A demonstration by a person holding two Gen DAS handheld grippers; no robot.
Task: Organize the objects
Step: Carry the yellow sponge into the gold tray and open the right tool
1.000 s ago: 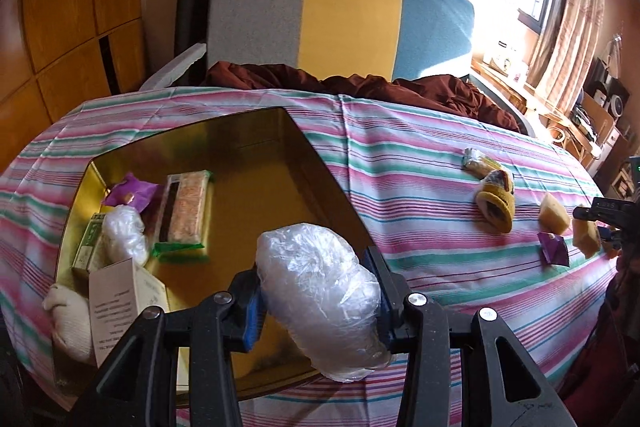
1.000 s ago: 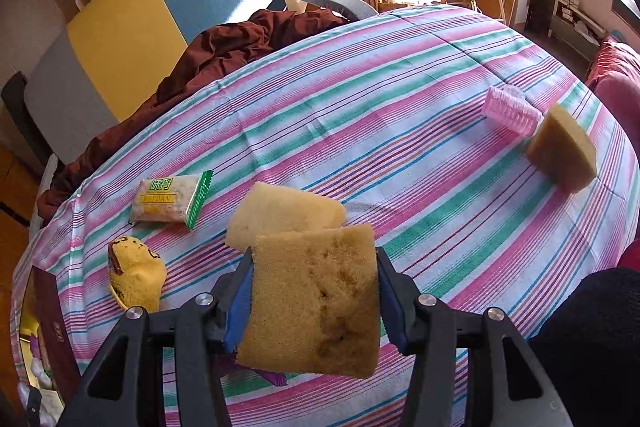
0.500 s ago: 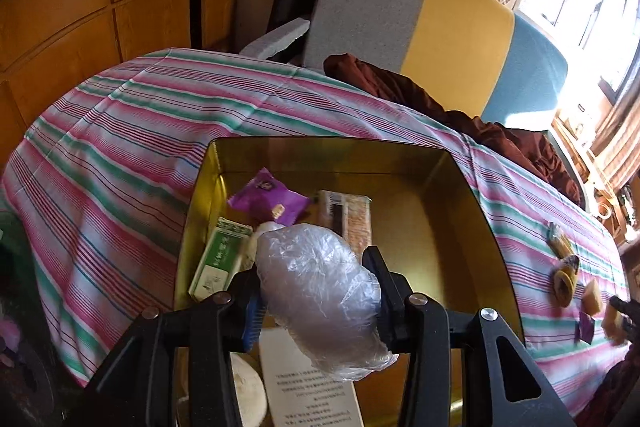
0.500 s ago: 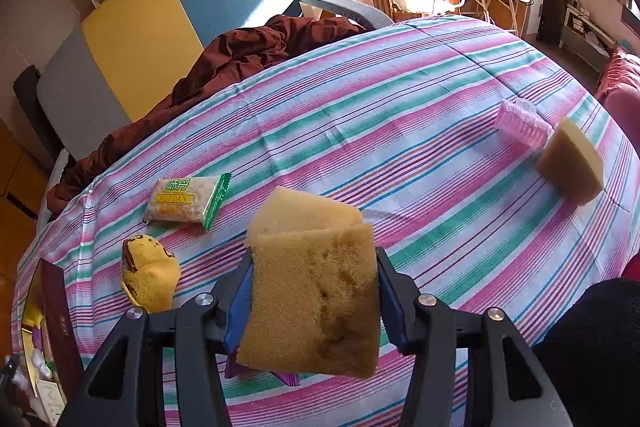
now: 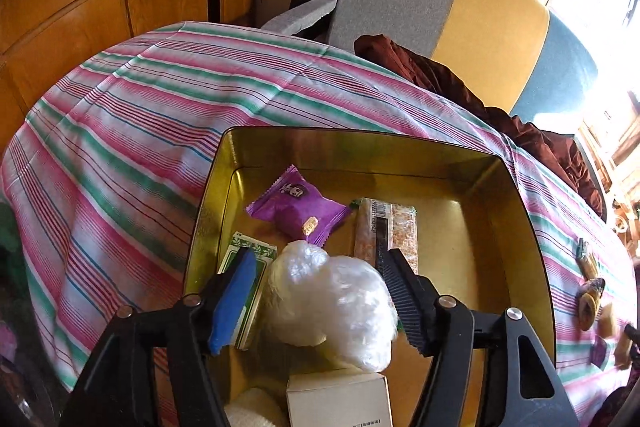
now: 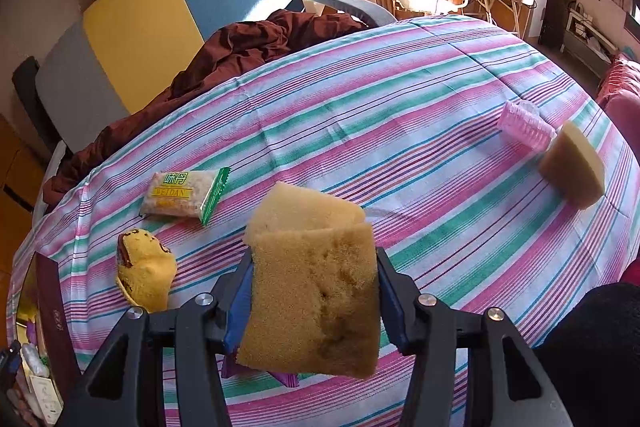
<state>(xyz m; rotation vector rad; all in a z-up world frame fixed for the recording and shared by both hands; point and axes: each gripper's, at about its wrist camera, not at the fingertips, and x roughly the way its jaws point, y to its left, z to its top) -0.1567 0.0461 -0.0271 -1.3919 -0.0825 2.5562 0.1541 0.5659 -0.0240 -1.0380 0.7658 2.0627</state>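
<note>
The left wrist camera is looking steeply down along its fingers, sitting close over the gold tin (image 5: 532, 227) near the left end of the striped tablecloth (image 5: 160, 115), and facing the table's far edge, the tricolour chair (image 5: 472, 11) and wood panelling. The right wrist camera is looking down and forward from the near edge, taking in the cloth's middle and right end. Both views are sharing the chair, the yellow sock (image 6: 146, 273) (image 5: 590, 301), and the tin's wall (image 6: 52, 311) at the left edge.
</note>
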